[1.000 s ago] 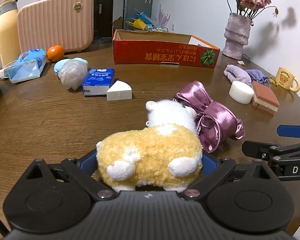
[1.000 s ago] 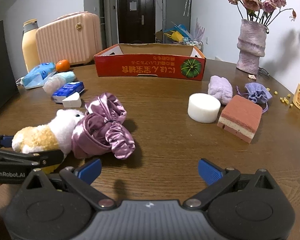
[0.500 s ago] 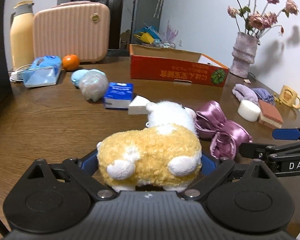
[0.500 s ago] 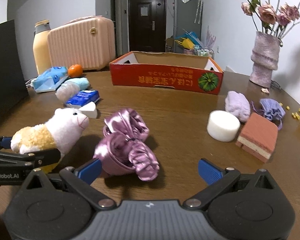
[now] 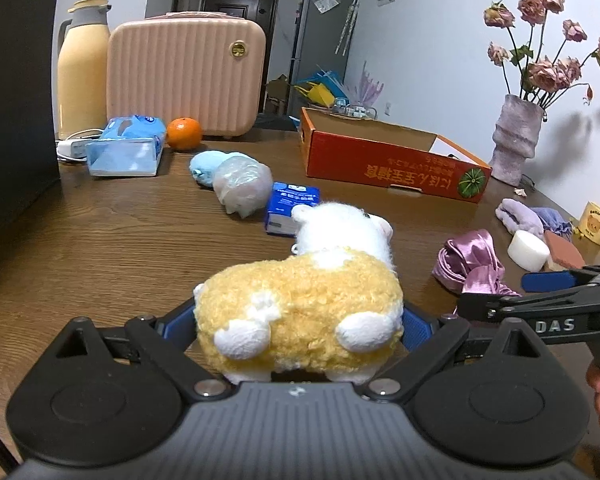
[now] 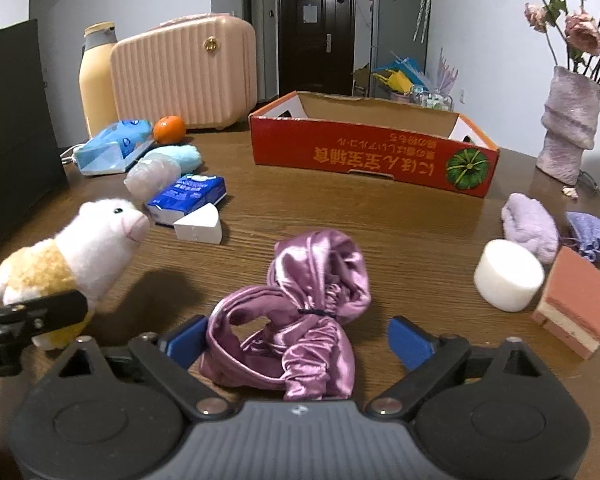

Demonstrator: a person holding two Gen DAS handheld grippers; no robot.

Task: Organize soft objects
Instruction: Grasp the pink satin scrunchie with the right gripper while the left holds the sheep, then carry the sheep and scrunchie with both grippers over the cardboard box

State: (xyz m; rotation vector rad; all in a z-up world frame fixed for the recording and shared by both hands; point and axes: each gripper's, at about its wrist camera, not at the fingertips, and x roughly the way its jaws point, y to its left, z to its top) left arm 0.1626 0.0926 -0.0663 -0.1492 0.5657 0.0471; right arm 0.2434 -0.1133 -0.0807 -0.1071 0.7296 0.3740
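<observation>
My left gripper (image 5: pixel 300 324) is shut on a yellow and white plush sheep (image 5: pixel 304 304) and holds it above the wooden table (image 5: pixel 120 248). The sheep also shows at the left of the right wrist view (image 6: pixel 72 252). My right gripper (image 6: pixel 300 338) is open, with a pink satin scrunchie bundle (image 6: pixel 300 312) lying on the table between its fingers. The bundle also shows in the left wrist view (image 5: pixel 472 260). An open red cardboard box (image 6: pixel 372 148) stands at the back of the table.
On the left are a blue tissue pack (image 6: pixel 188 196), a white wedge sponge (image 6: pixel 200 228), a wrapped bundle (image 6: pixel 152 172), a blue plush (image 6: pixel 180 156), an orange (image 6: pixel 169 128), a pink case (image 6: pixel 184 72) and a thermos (image 6: pixel 96 80). On the right are a white round sponge (image 6: pixel 508 276), a brick-coloured sponge (image 6: pixel 576 304), lilac soft items (image 6: pixel 532 224) and a vase (image 6: pixel 568 120).
My left gripper has lifted the sheep up and to the left, away from the pink bundle. My right gripper has moved forward so its open fingers are on either side of the bundle.
</observation>
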